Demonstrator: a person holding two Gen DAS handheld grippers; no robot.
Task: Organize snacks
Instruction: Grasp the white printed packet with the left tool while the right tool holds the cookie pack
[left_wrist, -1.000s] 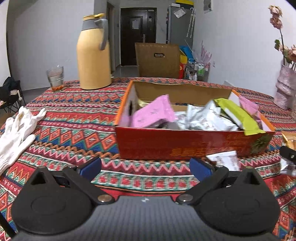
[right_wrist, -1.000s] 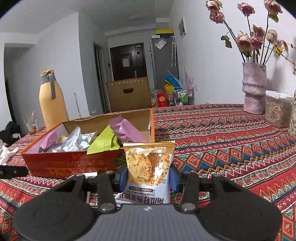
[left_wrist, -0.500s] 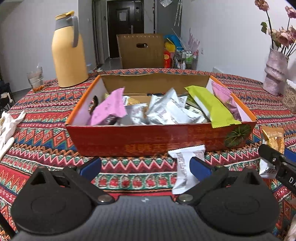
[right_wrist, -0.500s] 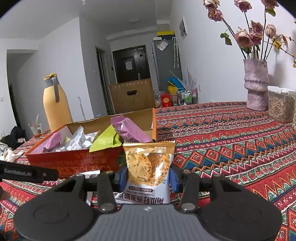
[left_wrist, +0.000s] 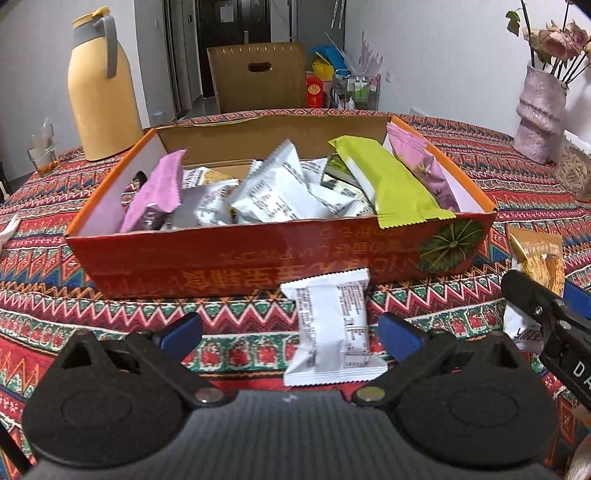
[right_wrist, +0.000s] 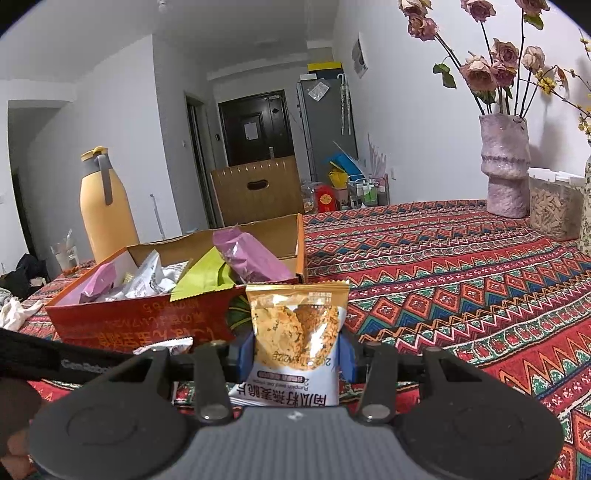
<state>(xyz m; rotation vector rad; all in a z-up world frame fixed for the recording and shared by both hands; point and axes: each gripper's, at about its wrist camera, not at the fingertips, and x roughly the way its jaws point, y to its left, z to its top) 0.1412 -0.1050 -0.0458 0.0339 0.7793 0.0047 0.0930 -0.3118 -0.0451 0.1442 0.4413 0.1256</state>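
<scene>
Many snacks already in red box (left_wrist: 229, 273); two left outside: white packet (left_wrist: 332, 328) on cloth between spread left gripper (left_wrist: 290, 328) fingers, cracker packet (right_wrist: 295, 332) clamped in right gripper (right_wrist: 296, 356).

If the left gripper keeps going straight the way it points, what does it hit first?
Probably the white snack packet lying on the tablecloth between its open fingers, short of the red box; depth is uncertain.
</scene>
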